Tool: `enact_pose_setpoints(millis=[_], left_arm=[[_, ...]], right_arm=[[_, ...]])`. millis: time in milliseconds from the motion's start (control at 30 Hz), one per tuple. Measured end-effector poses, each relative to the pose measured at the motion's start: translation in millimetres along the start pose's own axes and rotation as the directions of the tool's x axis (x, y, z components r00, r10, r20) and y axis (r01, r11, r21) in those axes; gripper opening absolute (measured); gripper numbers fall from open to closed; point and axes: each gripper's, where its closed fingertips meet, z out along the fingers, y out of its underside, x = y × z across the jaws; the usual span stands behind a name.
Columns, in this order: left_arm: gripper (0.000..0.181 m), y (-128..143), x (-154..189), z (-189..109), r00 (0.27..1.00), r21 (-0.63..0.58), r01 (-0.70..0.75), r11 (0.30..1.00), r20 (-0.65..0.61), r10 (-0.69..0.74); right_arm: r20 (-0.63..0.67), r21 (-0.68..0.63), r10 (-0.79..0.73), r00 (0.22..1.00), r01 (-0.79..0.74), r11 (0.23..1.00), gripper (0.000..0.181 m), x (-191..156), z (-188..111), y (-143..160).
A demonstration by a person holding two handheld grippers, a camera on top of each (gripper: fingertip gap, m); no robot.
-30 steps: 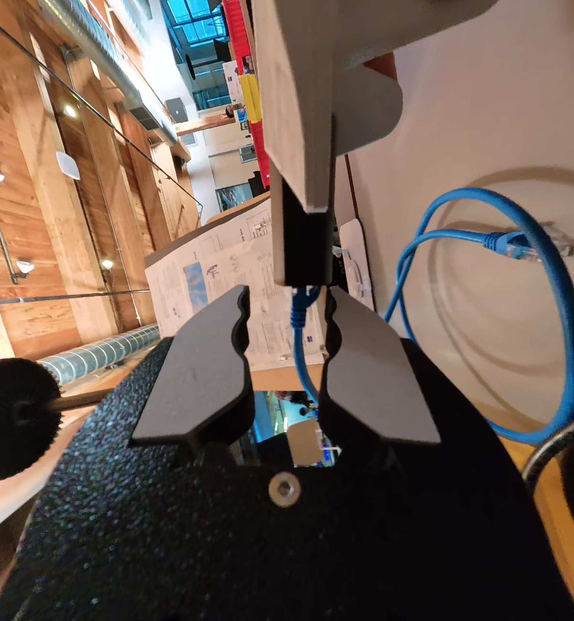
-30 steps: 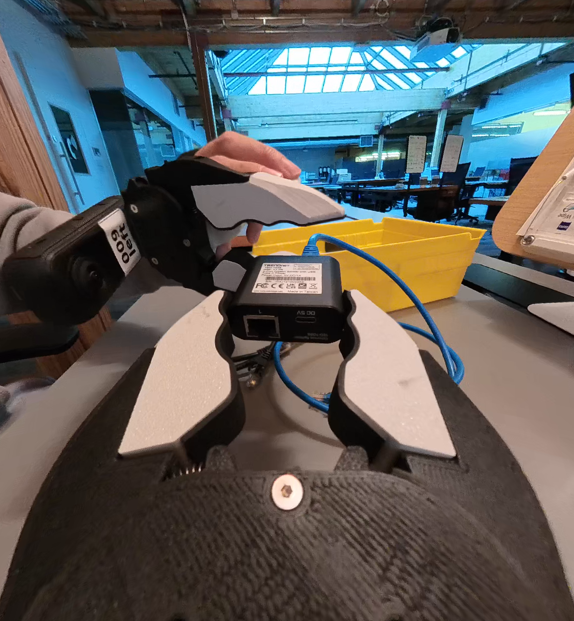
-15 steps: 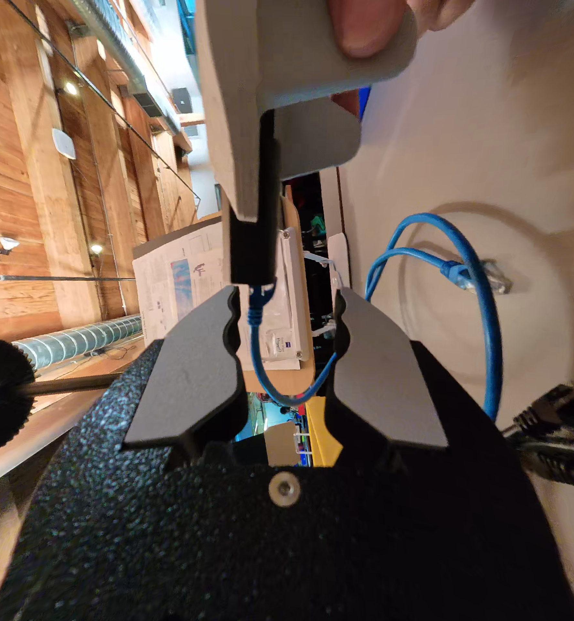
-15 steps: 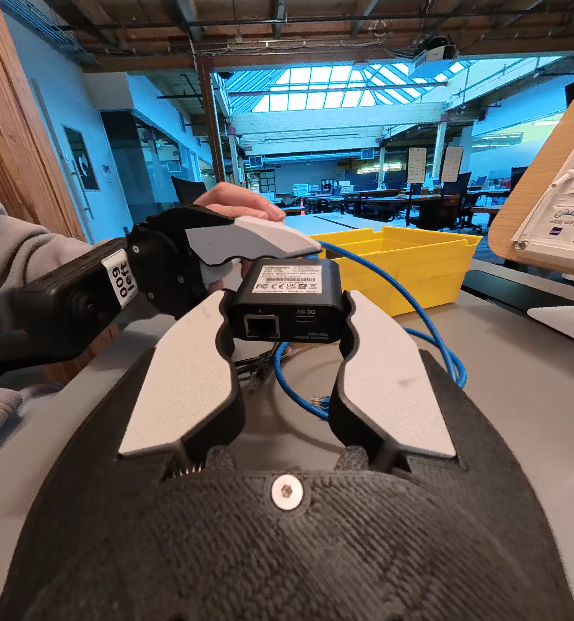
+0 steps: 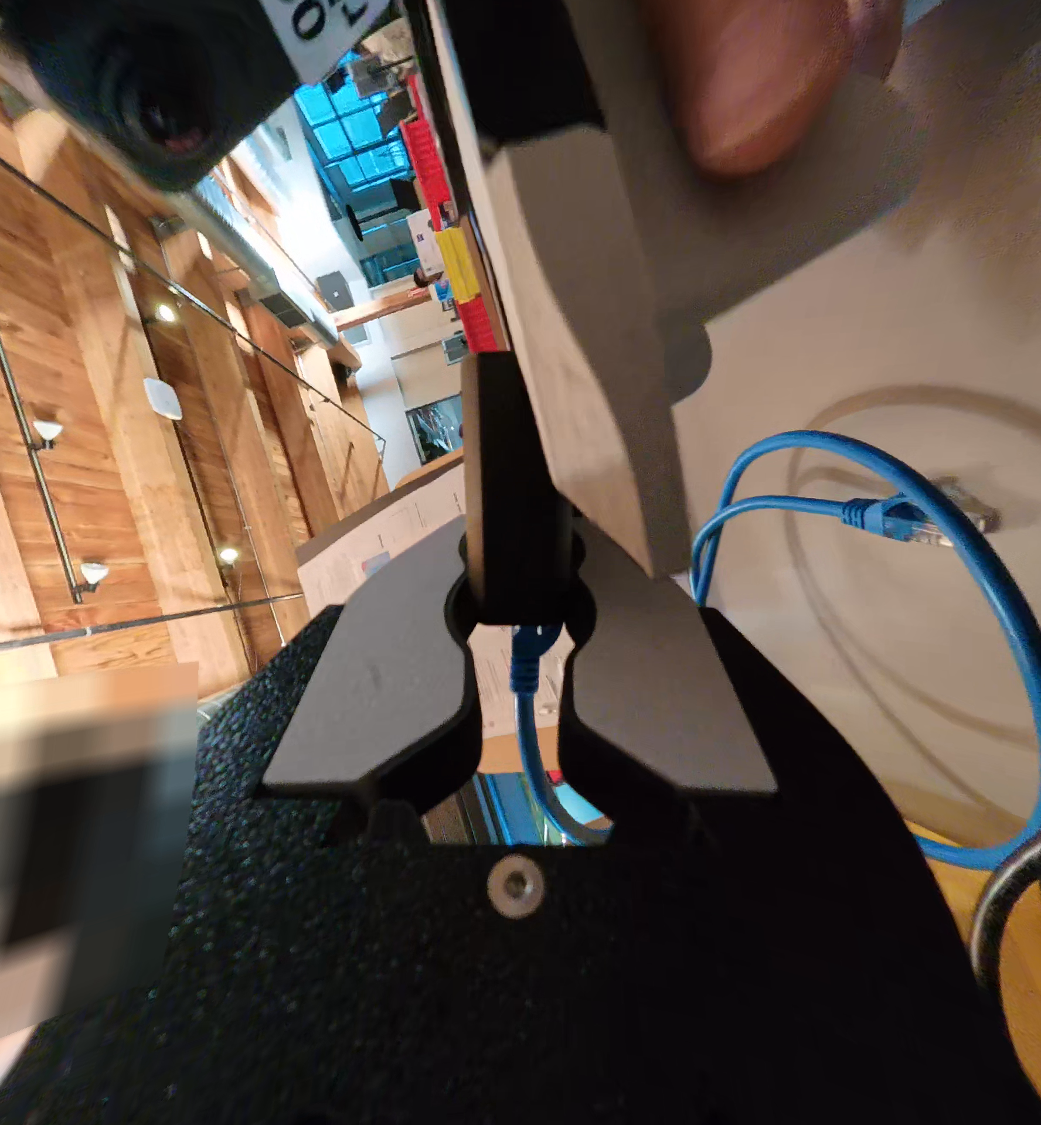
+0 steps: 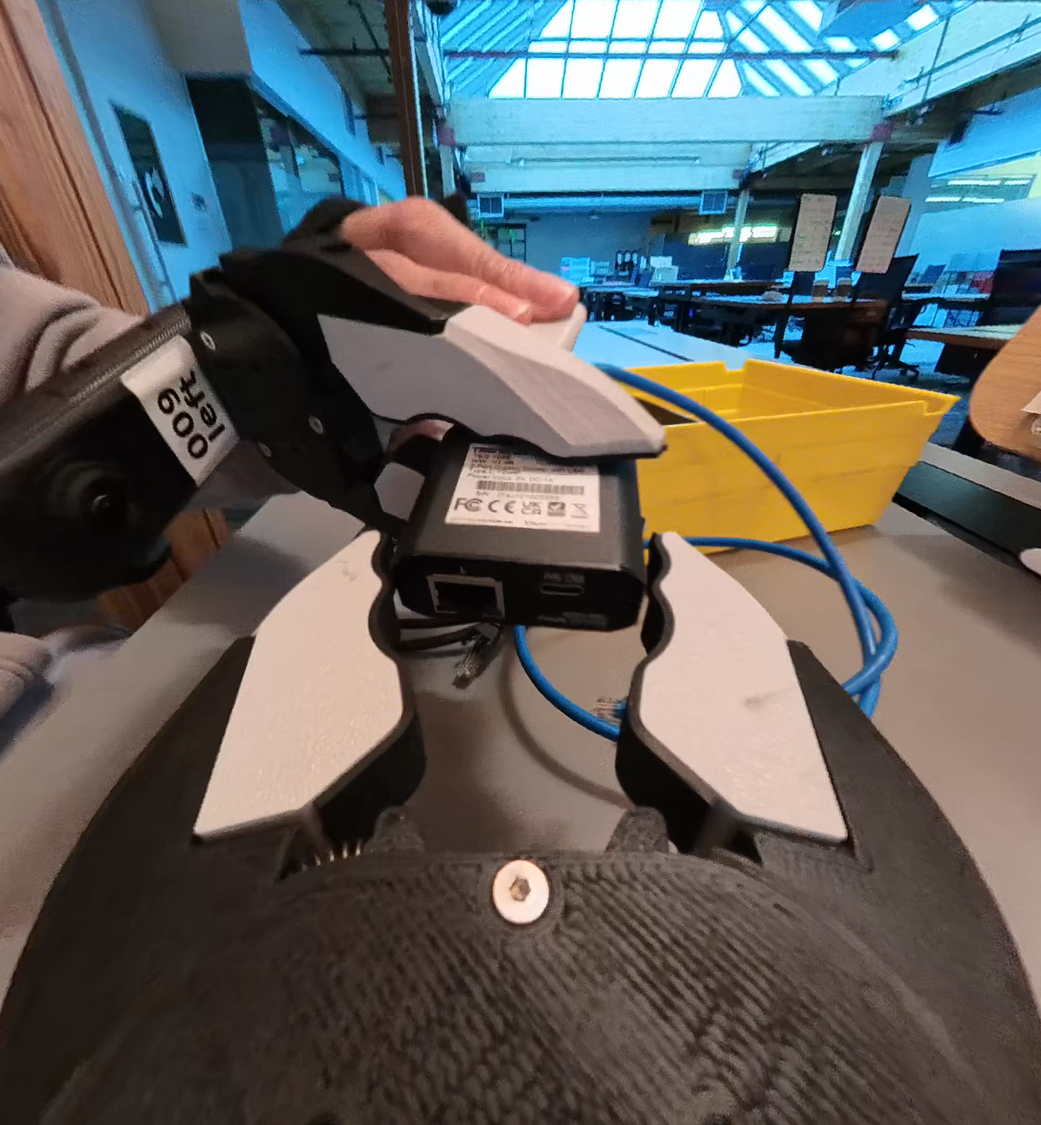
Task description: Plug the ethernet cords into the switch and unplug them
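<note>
The black switch (image 6: 567, 587) is off the table, tilted, its labelled face up. My left gripper (image 5: 524, 578) is shut on the switch (image 5: 506, 487), one finger (image 6: 506, 389) on top and the other under it. A blue ethernet cord (image 5: 530, 663) is plugged into the switch's far end; its other plug (image 5: 889, 523) lies loose on the table. My right gripper (image 6: 518, 578) is open a little, its fingers flanking the switch with a slim gap on the right. The near port faces it, empty. A black cord's plug (image 6: 472, 660) lies on the table below.
A yellow bin (image 6: 780, 462) stands on the grey table (image 6: 962, 669) behind the switch. A wooden board with papers (image 6: 1029, 389) leans at the right. The blue cord (image 6: 871, 639) loops on the table. Black cables (image 5: 1023, 883) lie by the table's edge.
My left gripper moved in and closed on the switch. My right gripper's fingers spread slightly, and the switch tilted and came closer to the right camera.
</note>
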Motion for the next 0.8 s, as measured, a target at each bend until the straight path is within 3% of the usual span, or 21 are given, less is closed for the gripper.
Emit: enact_pose_setpoints(millis=[133,467,600,800], left_arm=[[0.024,-9,5,5,0.993,0.015,-0.118,0.993,-0.017,0.118],[0.024,1,10,7,0.987,-0.077,-0.151,0.986,-0.066,0.146],[0.027,1,7,6,0.994,-0.066,-0.111,0.992,-0.03,0.109],[0.045,38,7,-11,0.999,-0.179,0.03,0.983,-0.018,-0.034]], right_arm=[[-0.025,0.004,0.01,1.0,-0.01,1.0,0.079,2,3,0],[-0.06,-0.078,0.034,0.998,-0.039,0.996,0.074,10,6,10],[-0.067,-0.084,-0.029,0.997,0.023,0.996,0.075,9,3,9],[-0.077,0.015,0.044,0.996,-0.043,0.999,0.074,17,-7,-2]])
